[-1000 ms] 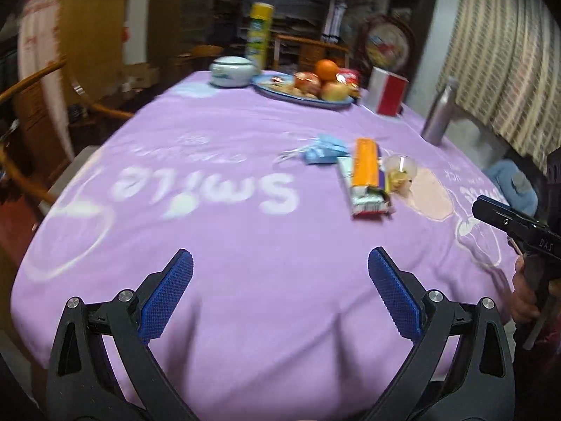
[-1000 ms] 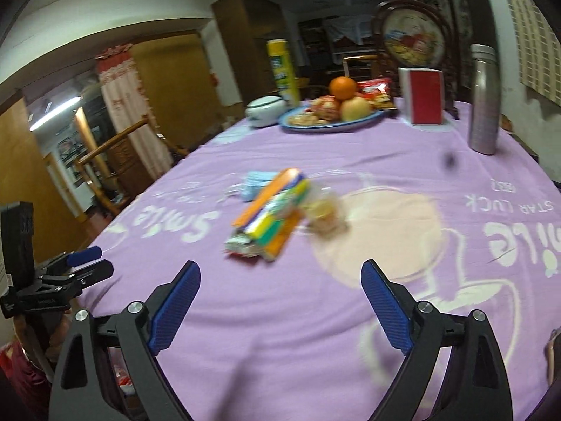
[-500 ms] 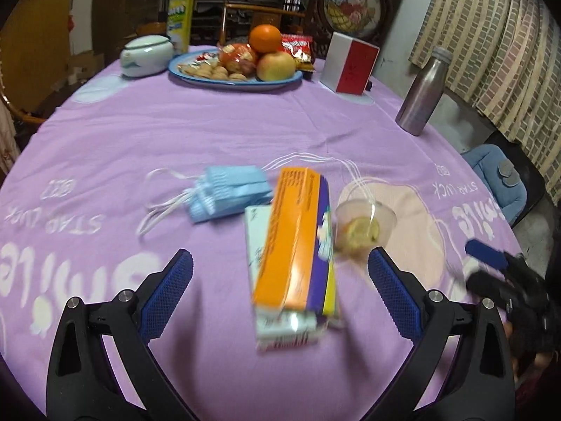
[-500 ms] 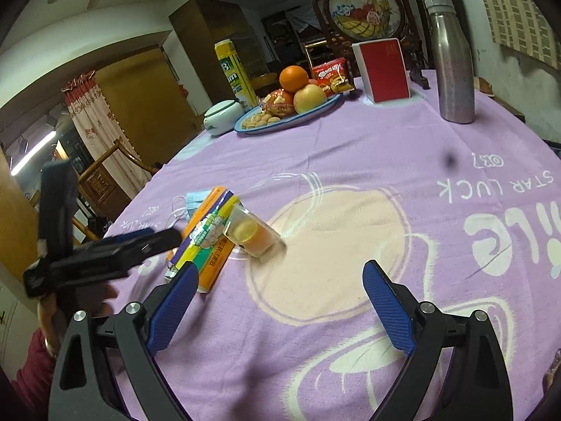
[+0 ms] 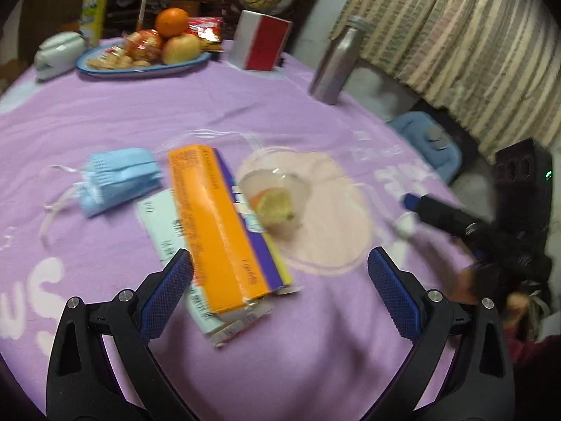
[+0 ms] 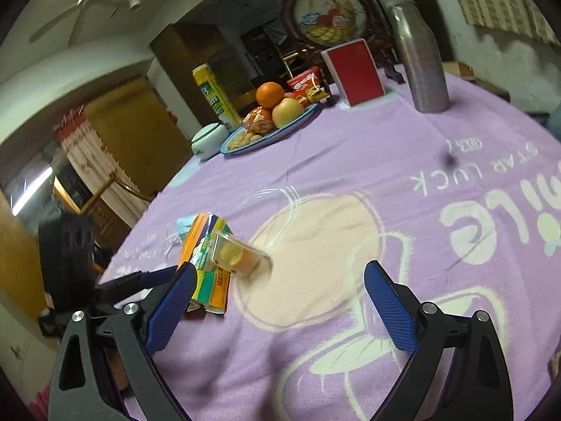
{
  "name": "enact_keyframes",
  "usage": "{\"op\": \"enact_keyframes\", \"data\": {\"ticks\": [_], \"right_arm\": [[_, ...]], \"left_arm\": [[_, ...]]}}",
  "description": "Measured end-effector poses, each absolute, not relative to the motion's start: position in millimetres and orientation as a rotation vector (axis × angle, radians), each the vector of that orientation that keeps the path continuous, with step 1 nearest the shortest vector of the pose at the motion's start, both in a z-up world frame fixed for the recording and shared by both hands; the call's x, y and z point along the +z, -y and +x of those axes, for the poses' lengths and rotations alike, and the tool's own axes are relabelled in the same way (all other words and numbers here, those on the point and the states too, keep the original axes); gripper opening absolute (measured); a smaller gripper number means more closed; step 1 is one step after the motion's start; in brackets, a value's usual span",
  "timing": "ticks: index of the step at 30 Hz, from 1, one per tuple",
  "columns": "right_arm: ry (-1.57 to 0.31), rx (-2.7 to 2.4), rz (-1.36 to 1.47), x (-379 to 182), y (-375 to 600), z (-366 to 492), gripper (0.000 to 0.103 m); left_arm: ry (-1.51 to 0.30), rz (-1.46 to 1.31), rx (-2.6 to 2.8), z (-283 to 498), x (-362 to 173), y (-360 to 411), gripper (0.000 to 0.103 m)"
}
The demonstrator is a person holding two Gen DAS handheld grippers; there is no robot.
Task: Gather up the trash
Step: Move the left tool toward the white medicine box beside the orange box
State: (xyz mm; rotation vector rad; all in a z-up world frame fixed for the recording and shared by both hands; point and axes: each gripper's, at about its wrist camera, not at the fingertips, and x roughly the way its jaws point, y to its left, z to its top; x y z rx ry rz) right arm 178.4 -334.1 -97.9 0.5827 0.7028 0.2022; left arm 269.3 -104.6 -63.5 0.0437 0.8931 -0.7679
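Note:
An orange and purple carton (image 5: 221,224) lies flat on the purple tablecloth (image 5: 140,112), on top of a pale flat wrapper (image 5: 164,224). A blue face mask (image 5: 115,179) lies to its left. A clear plastic cup (image 5: 277,196) with fruit scraps lies tipped on its right. My left gripper (image 5: 280,294) is open and empty, hovering just before the carton's near end. My right gripper (image 6: 277,301) is open and empty, just before the cup (image 6: 238,256) and carton (image 6: 203,263). The mask (image 6: 184,224) peeks out behind them.
A blue plate (image 5: 140,68) of fruit and biscuits, a white lidded bowl (image 5: 58,54), a red and white box (image 5: 263,40) and a steel bottle (image 5: 336,63) stand at the table's far side. A blue stool (image 5: 427,144) stands beyond the right edge.
My left gripper has moved forward over the table, so the carton, mask and cup are much closer. My right gripper has moved closer to the cup. Both stay open.

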Motion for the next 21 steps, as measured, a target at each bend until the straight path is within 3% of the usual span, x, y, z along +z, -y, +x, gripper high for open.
{"op": "enact_keyframes", "data": {"ticks": [7, 16, 21], "right_arm": [[-0.711, 0.206, 0.618, -101, 336, 177, 0.095], [-0.72, 0.216, 0.629, -103, 335, 175, 0.095], [-0.726, 0.231, 0.615, -101, 331, 175, 0.095]], "left_arm": [[-0.988, 0.099, -0.527, 294, -79, 96, 0.098], [-0.92, 0.213, -0.159, 292, -67, 8, 0.097], [-0.9, 0.111, -0.244, 278, -50, -18, 0.096]]}}
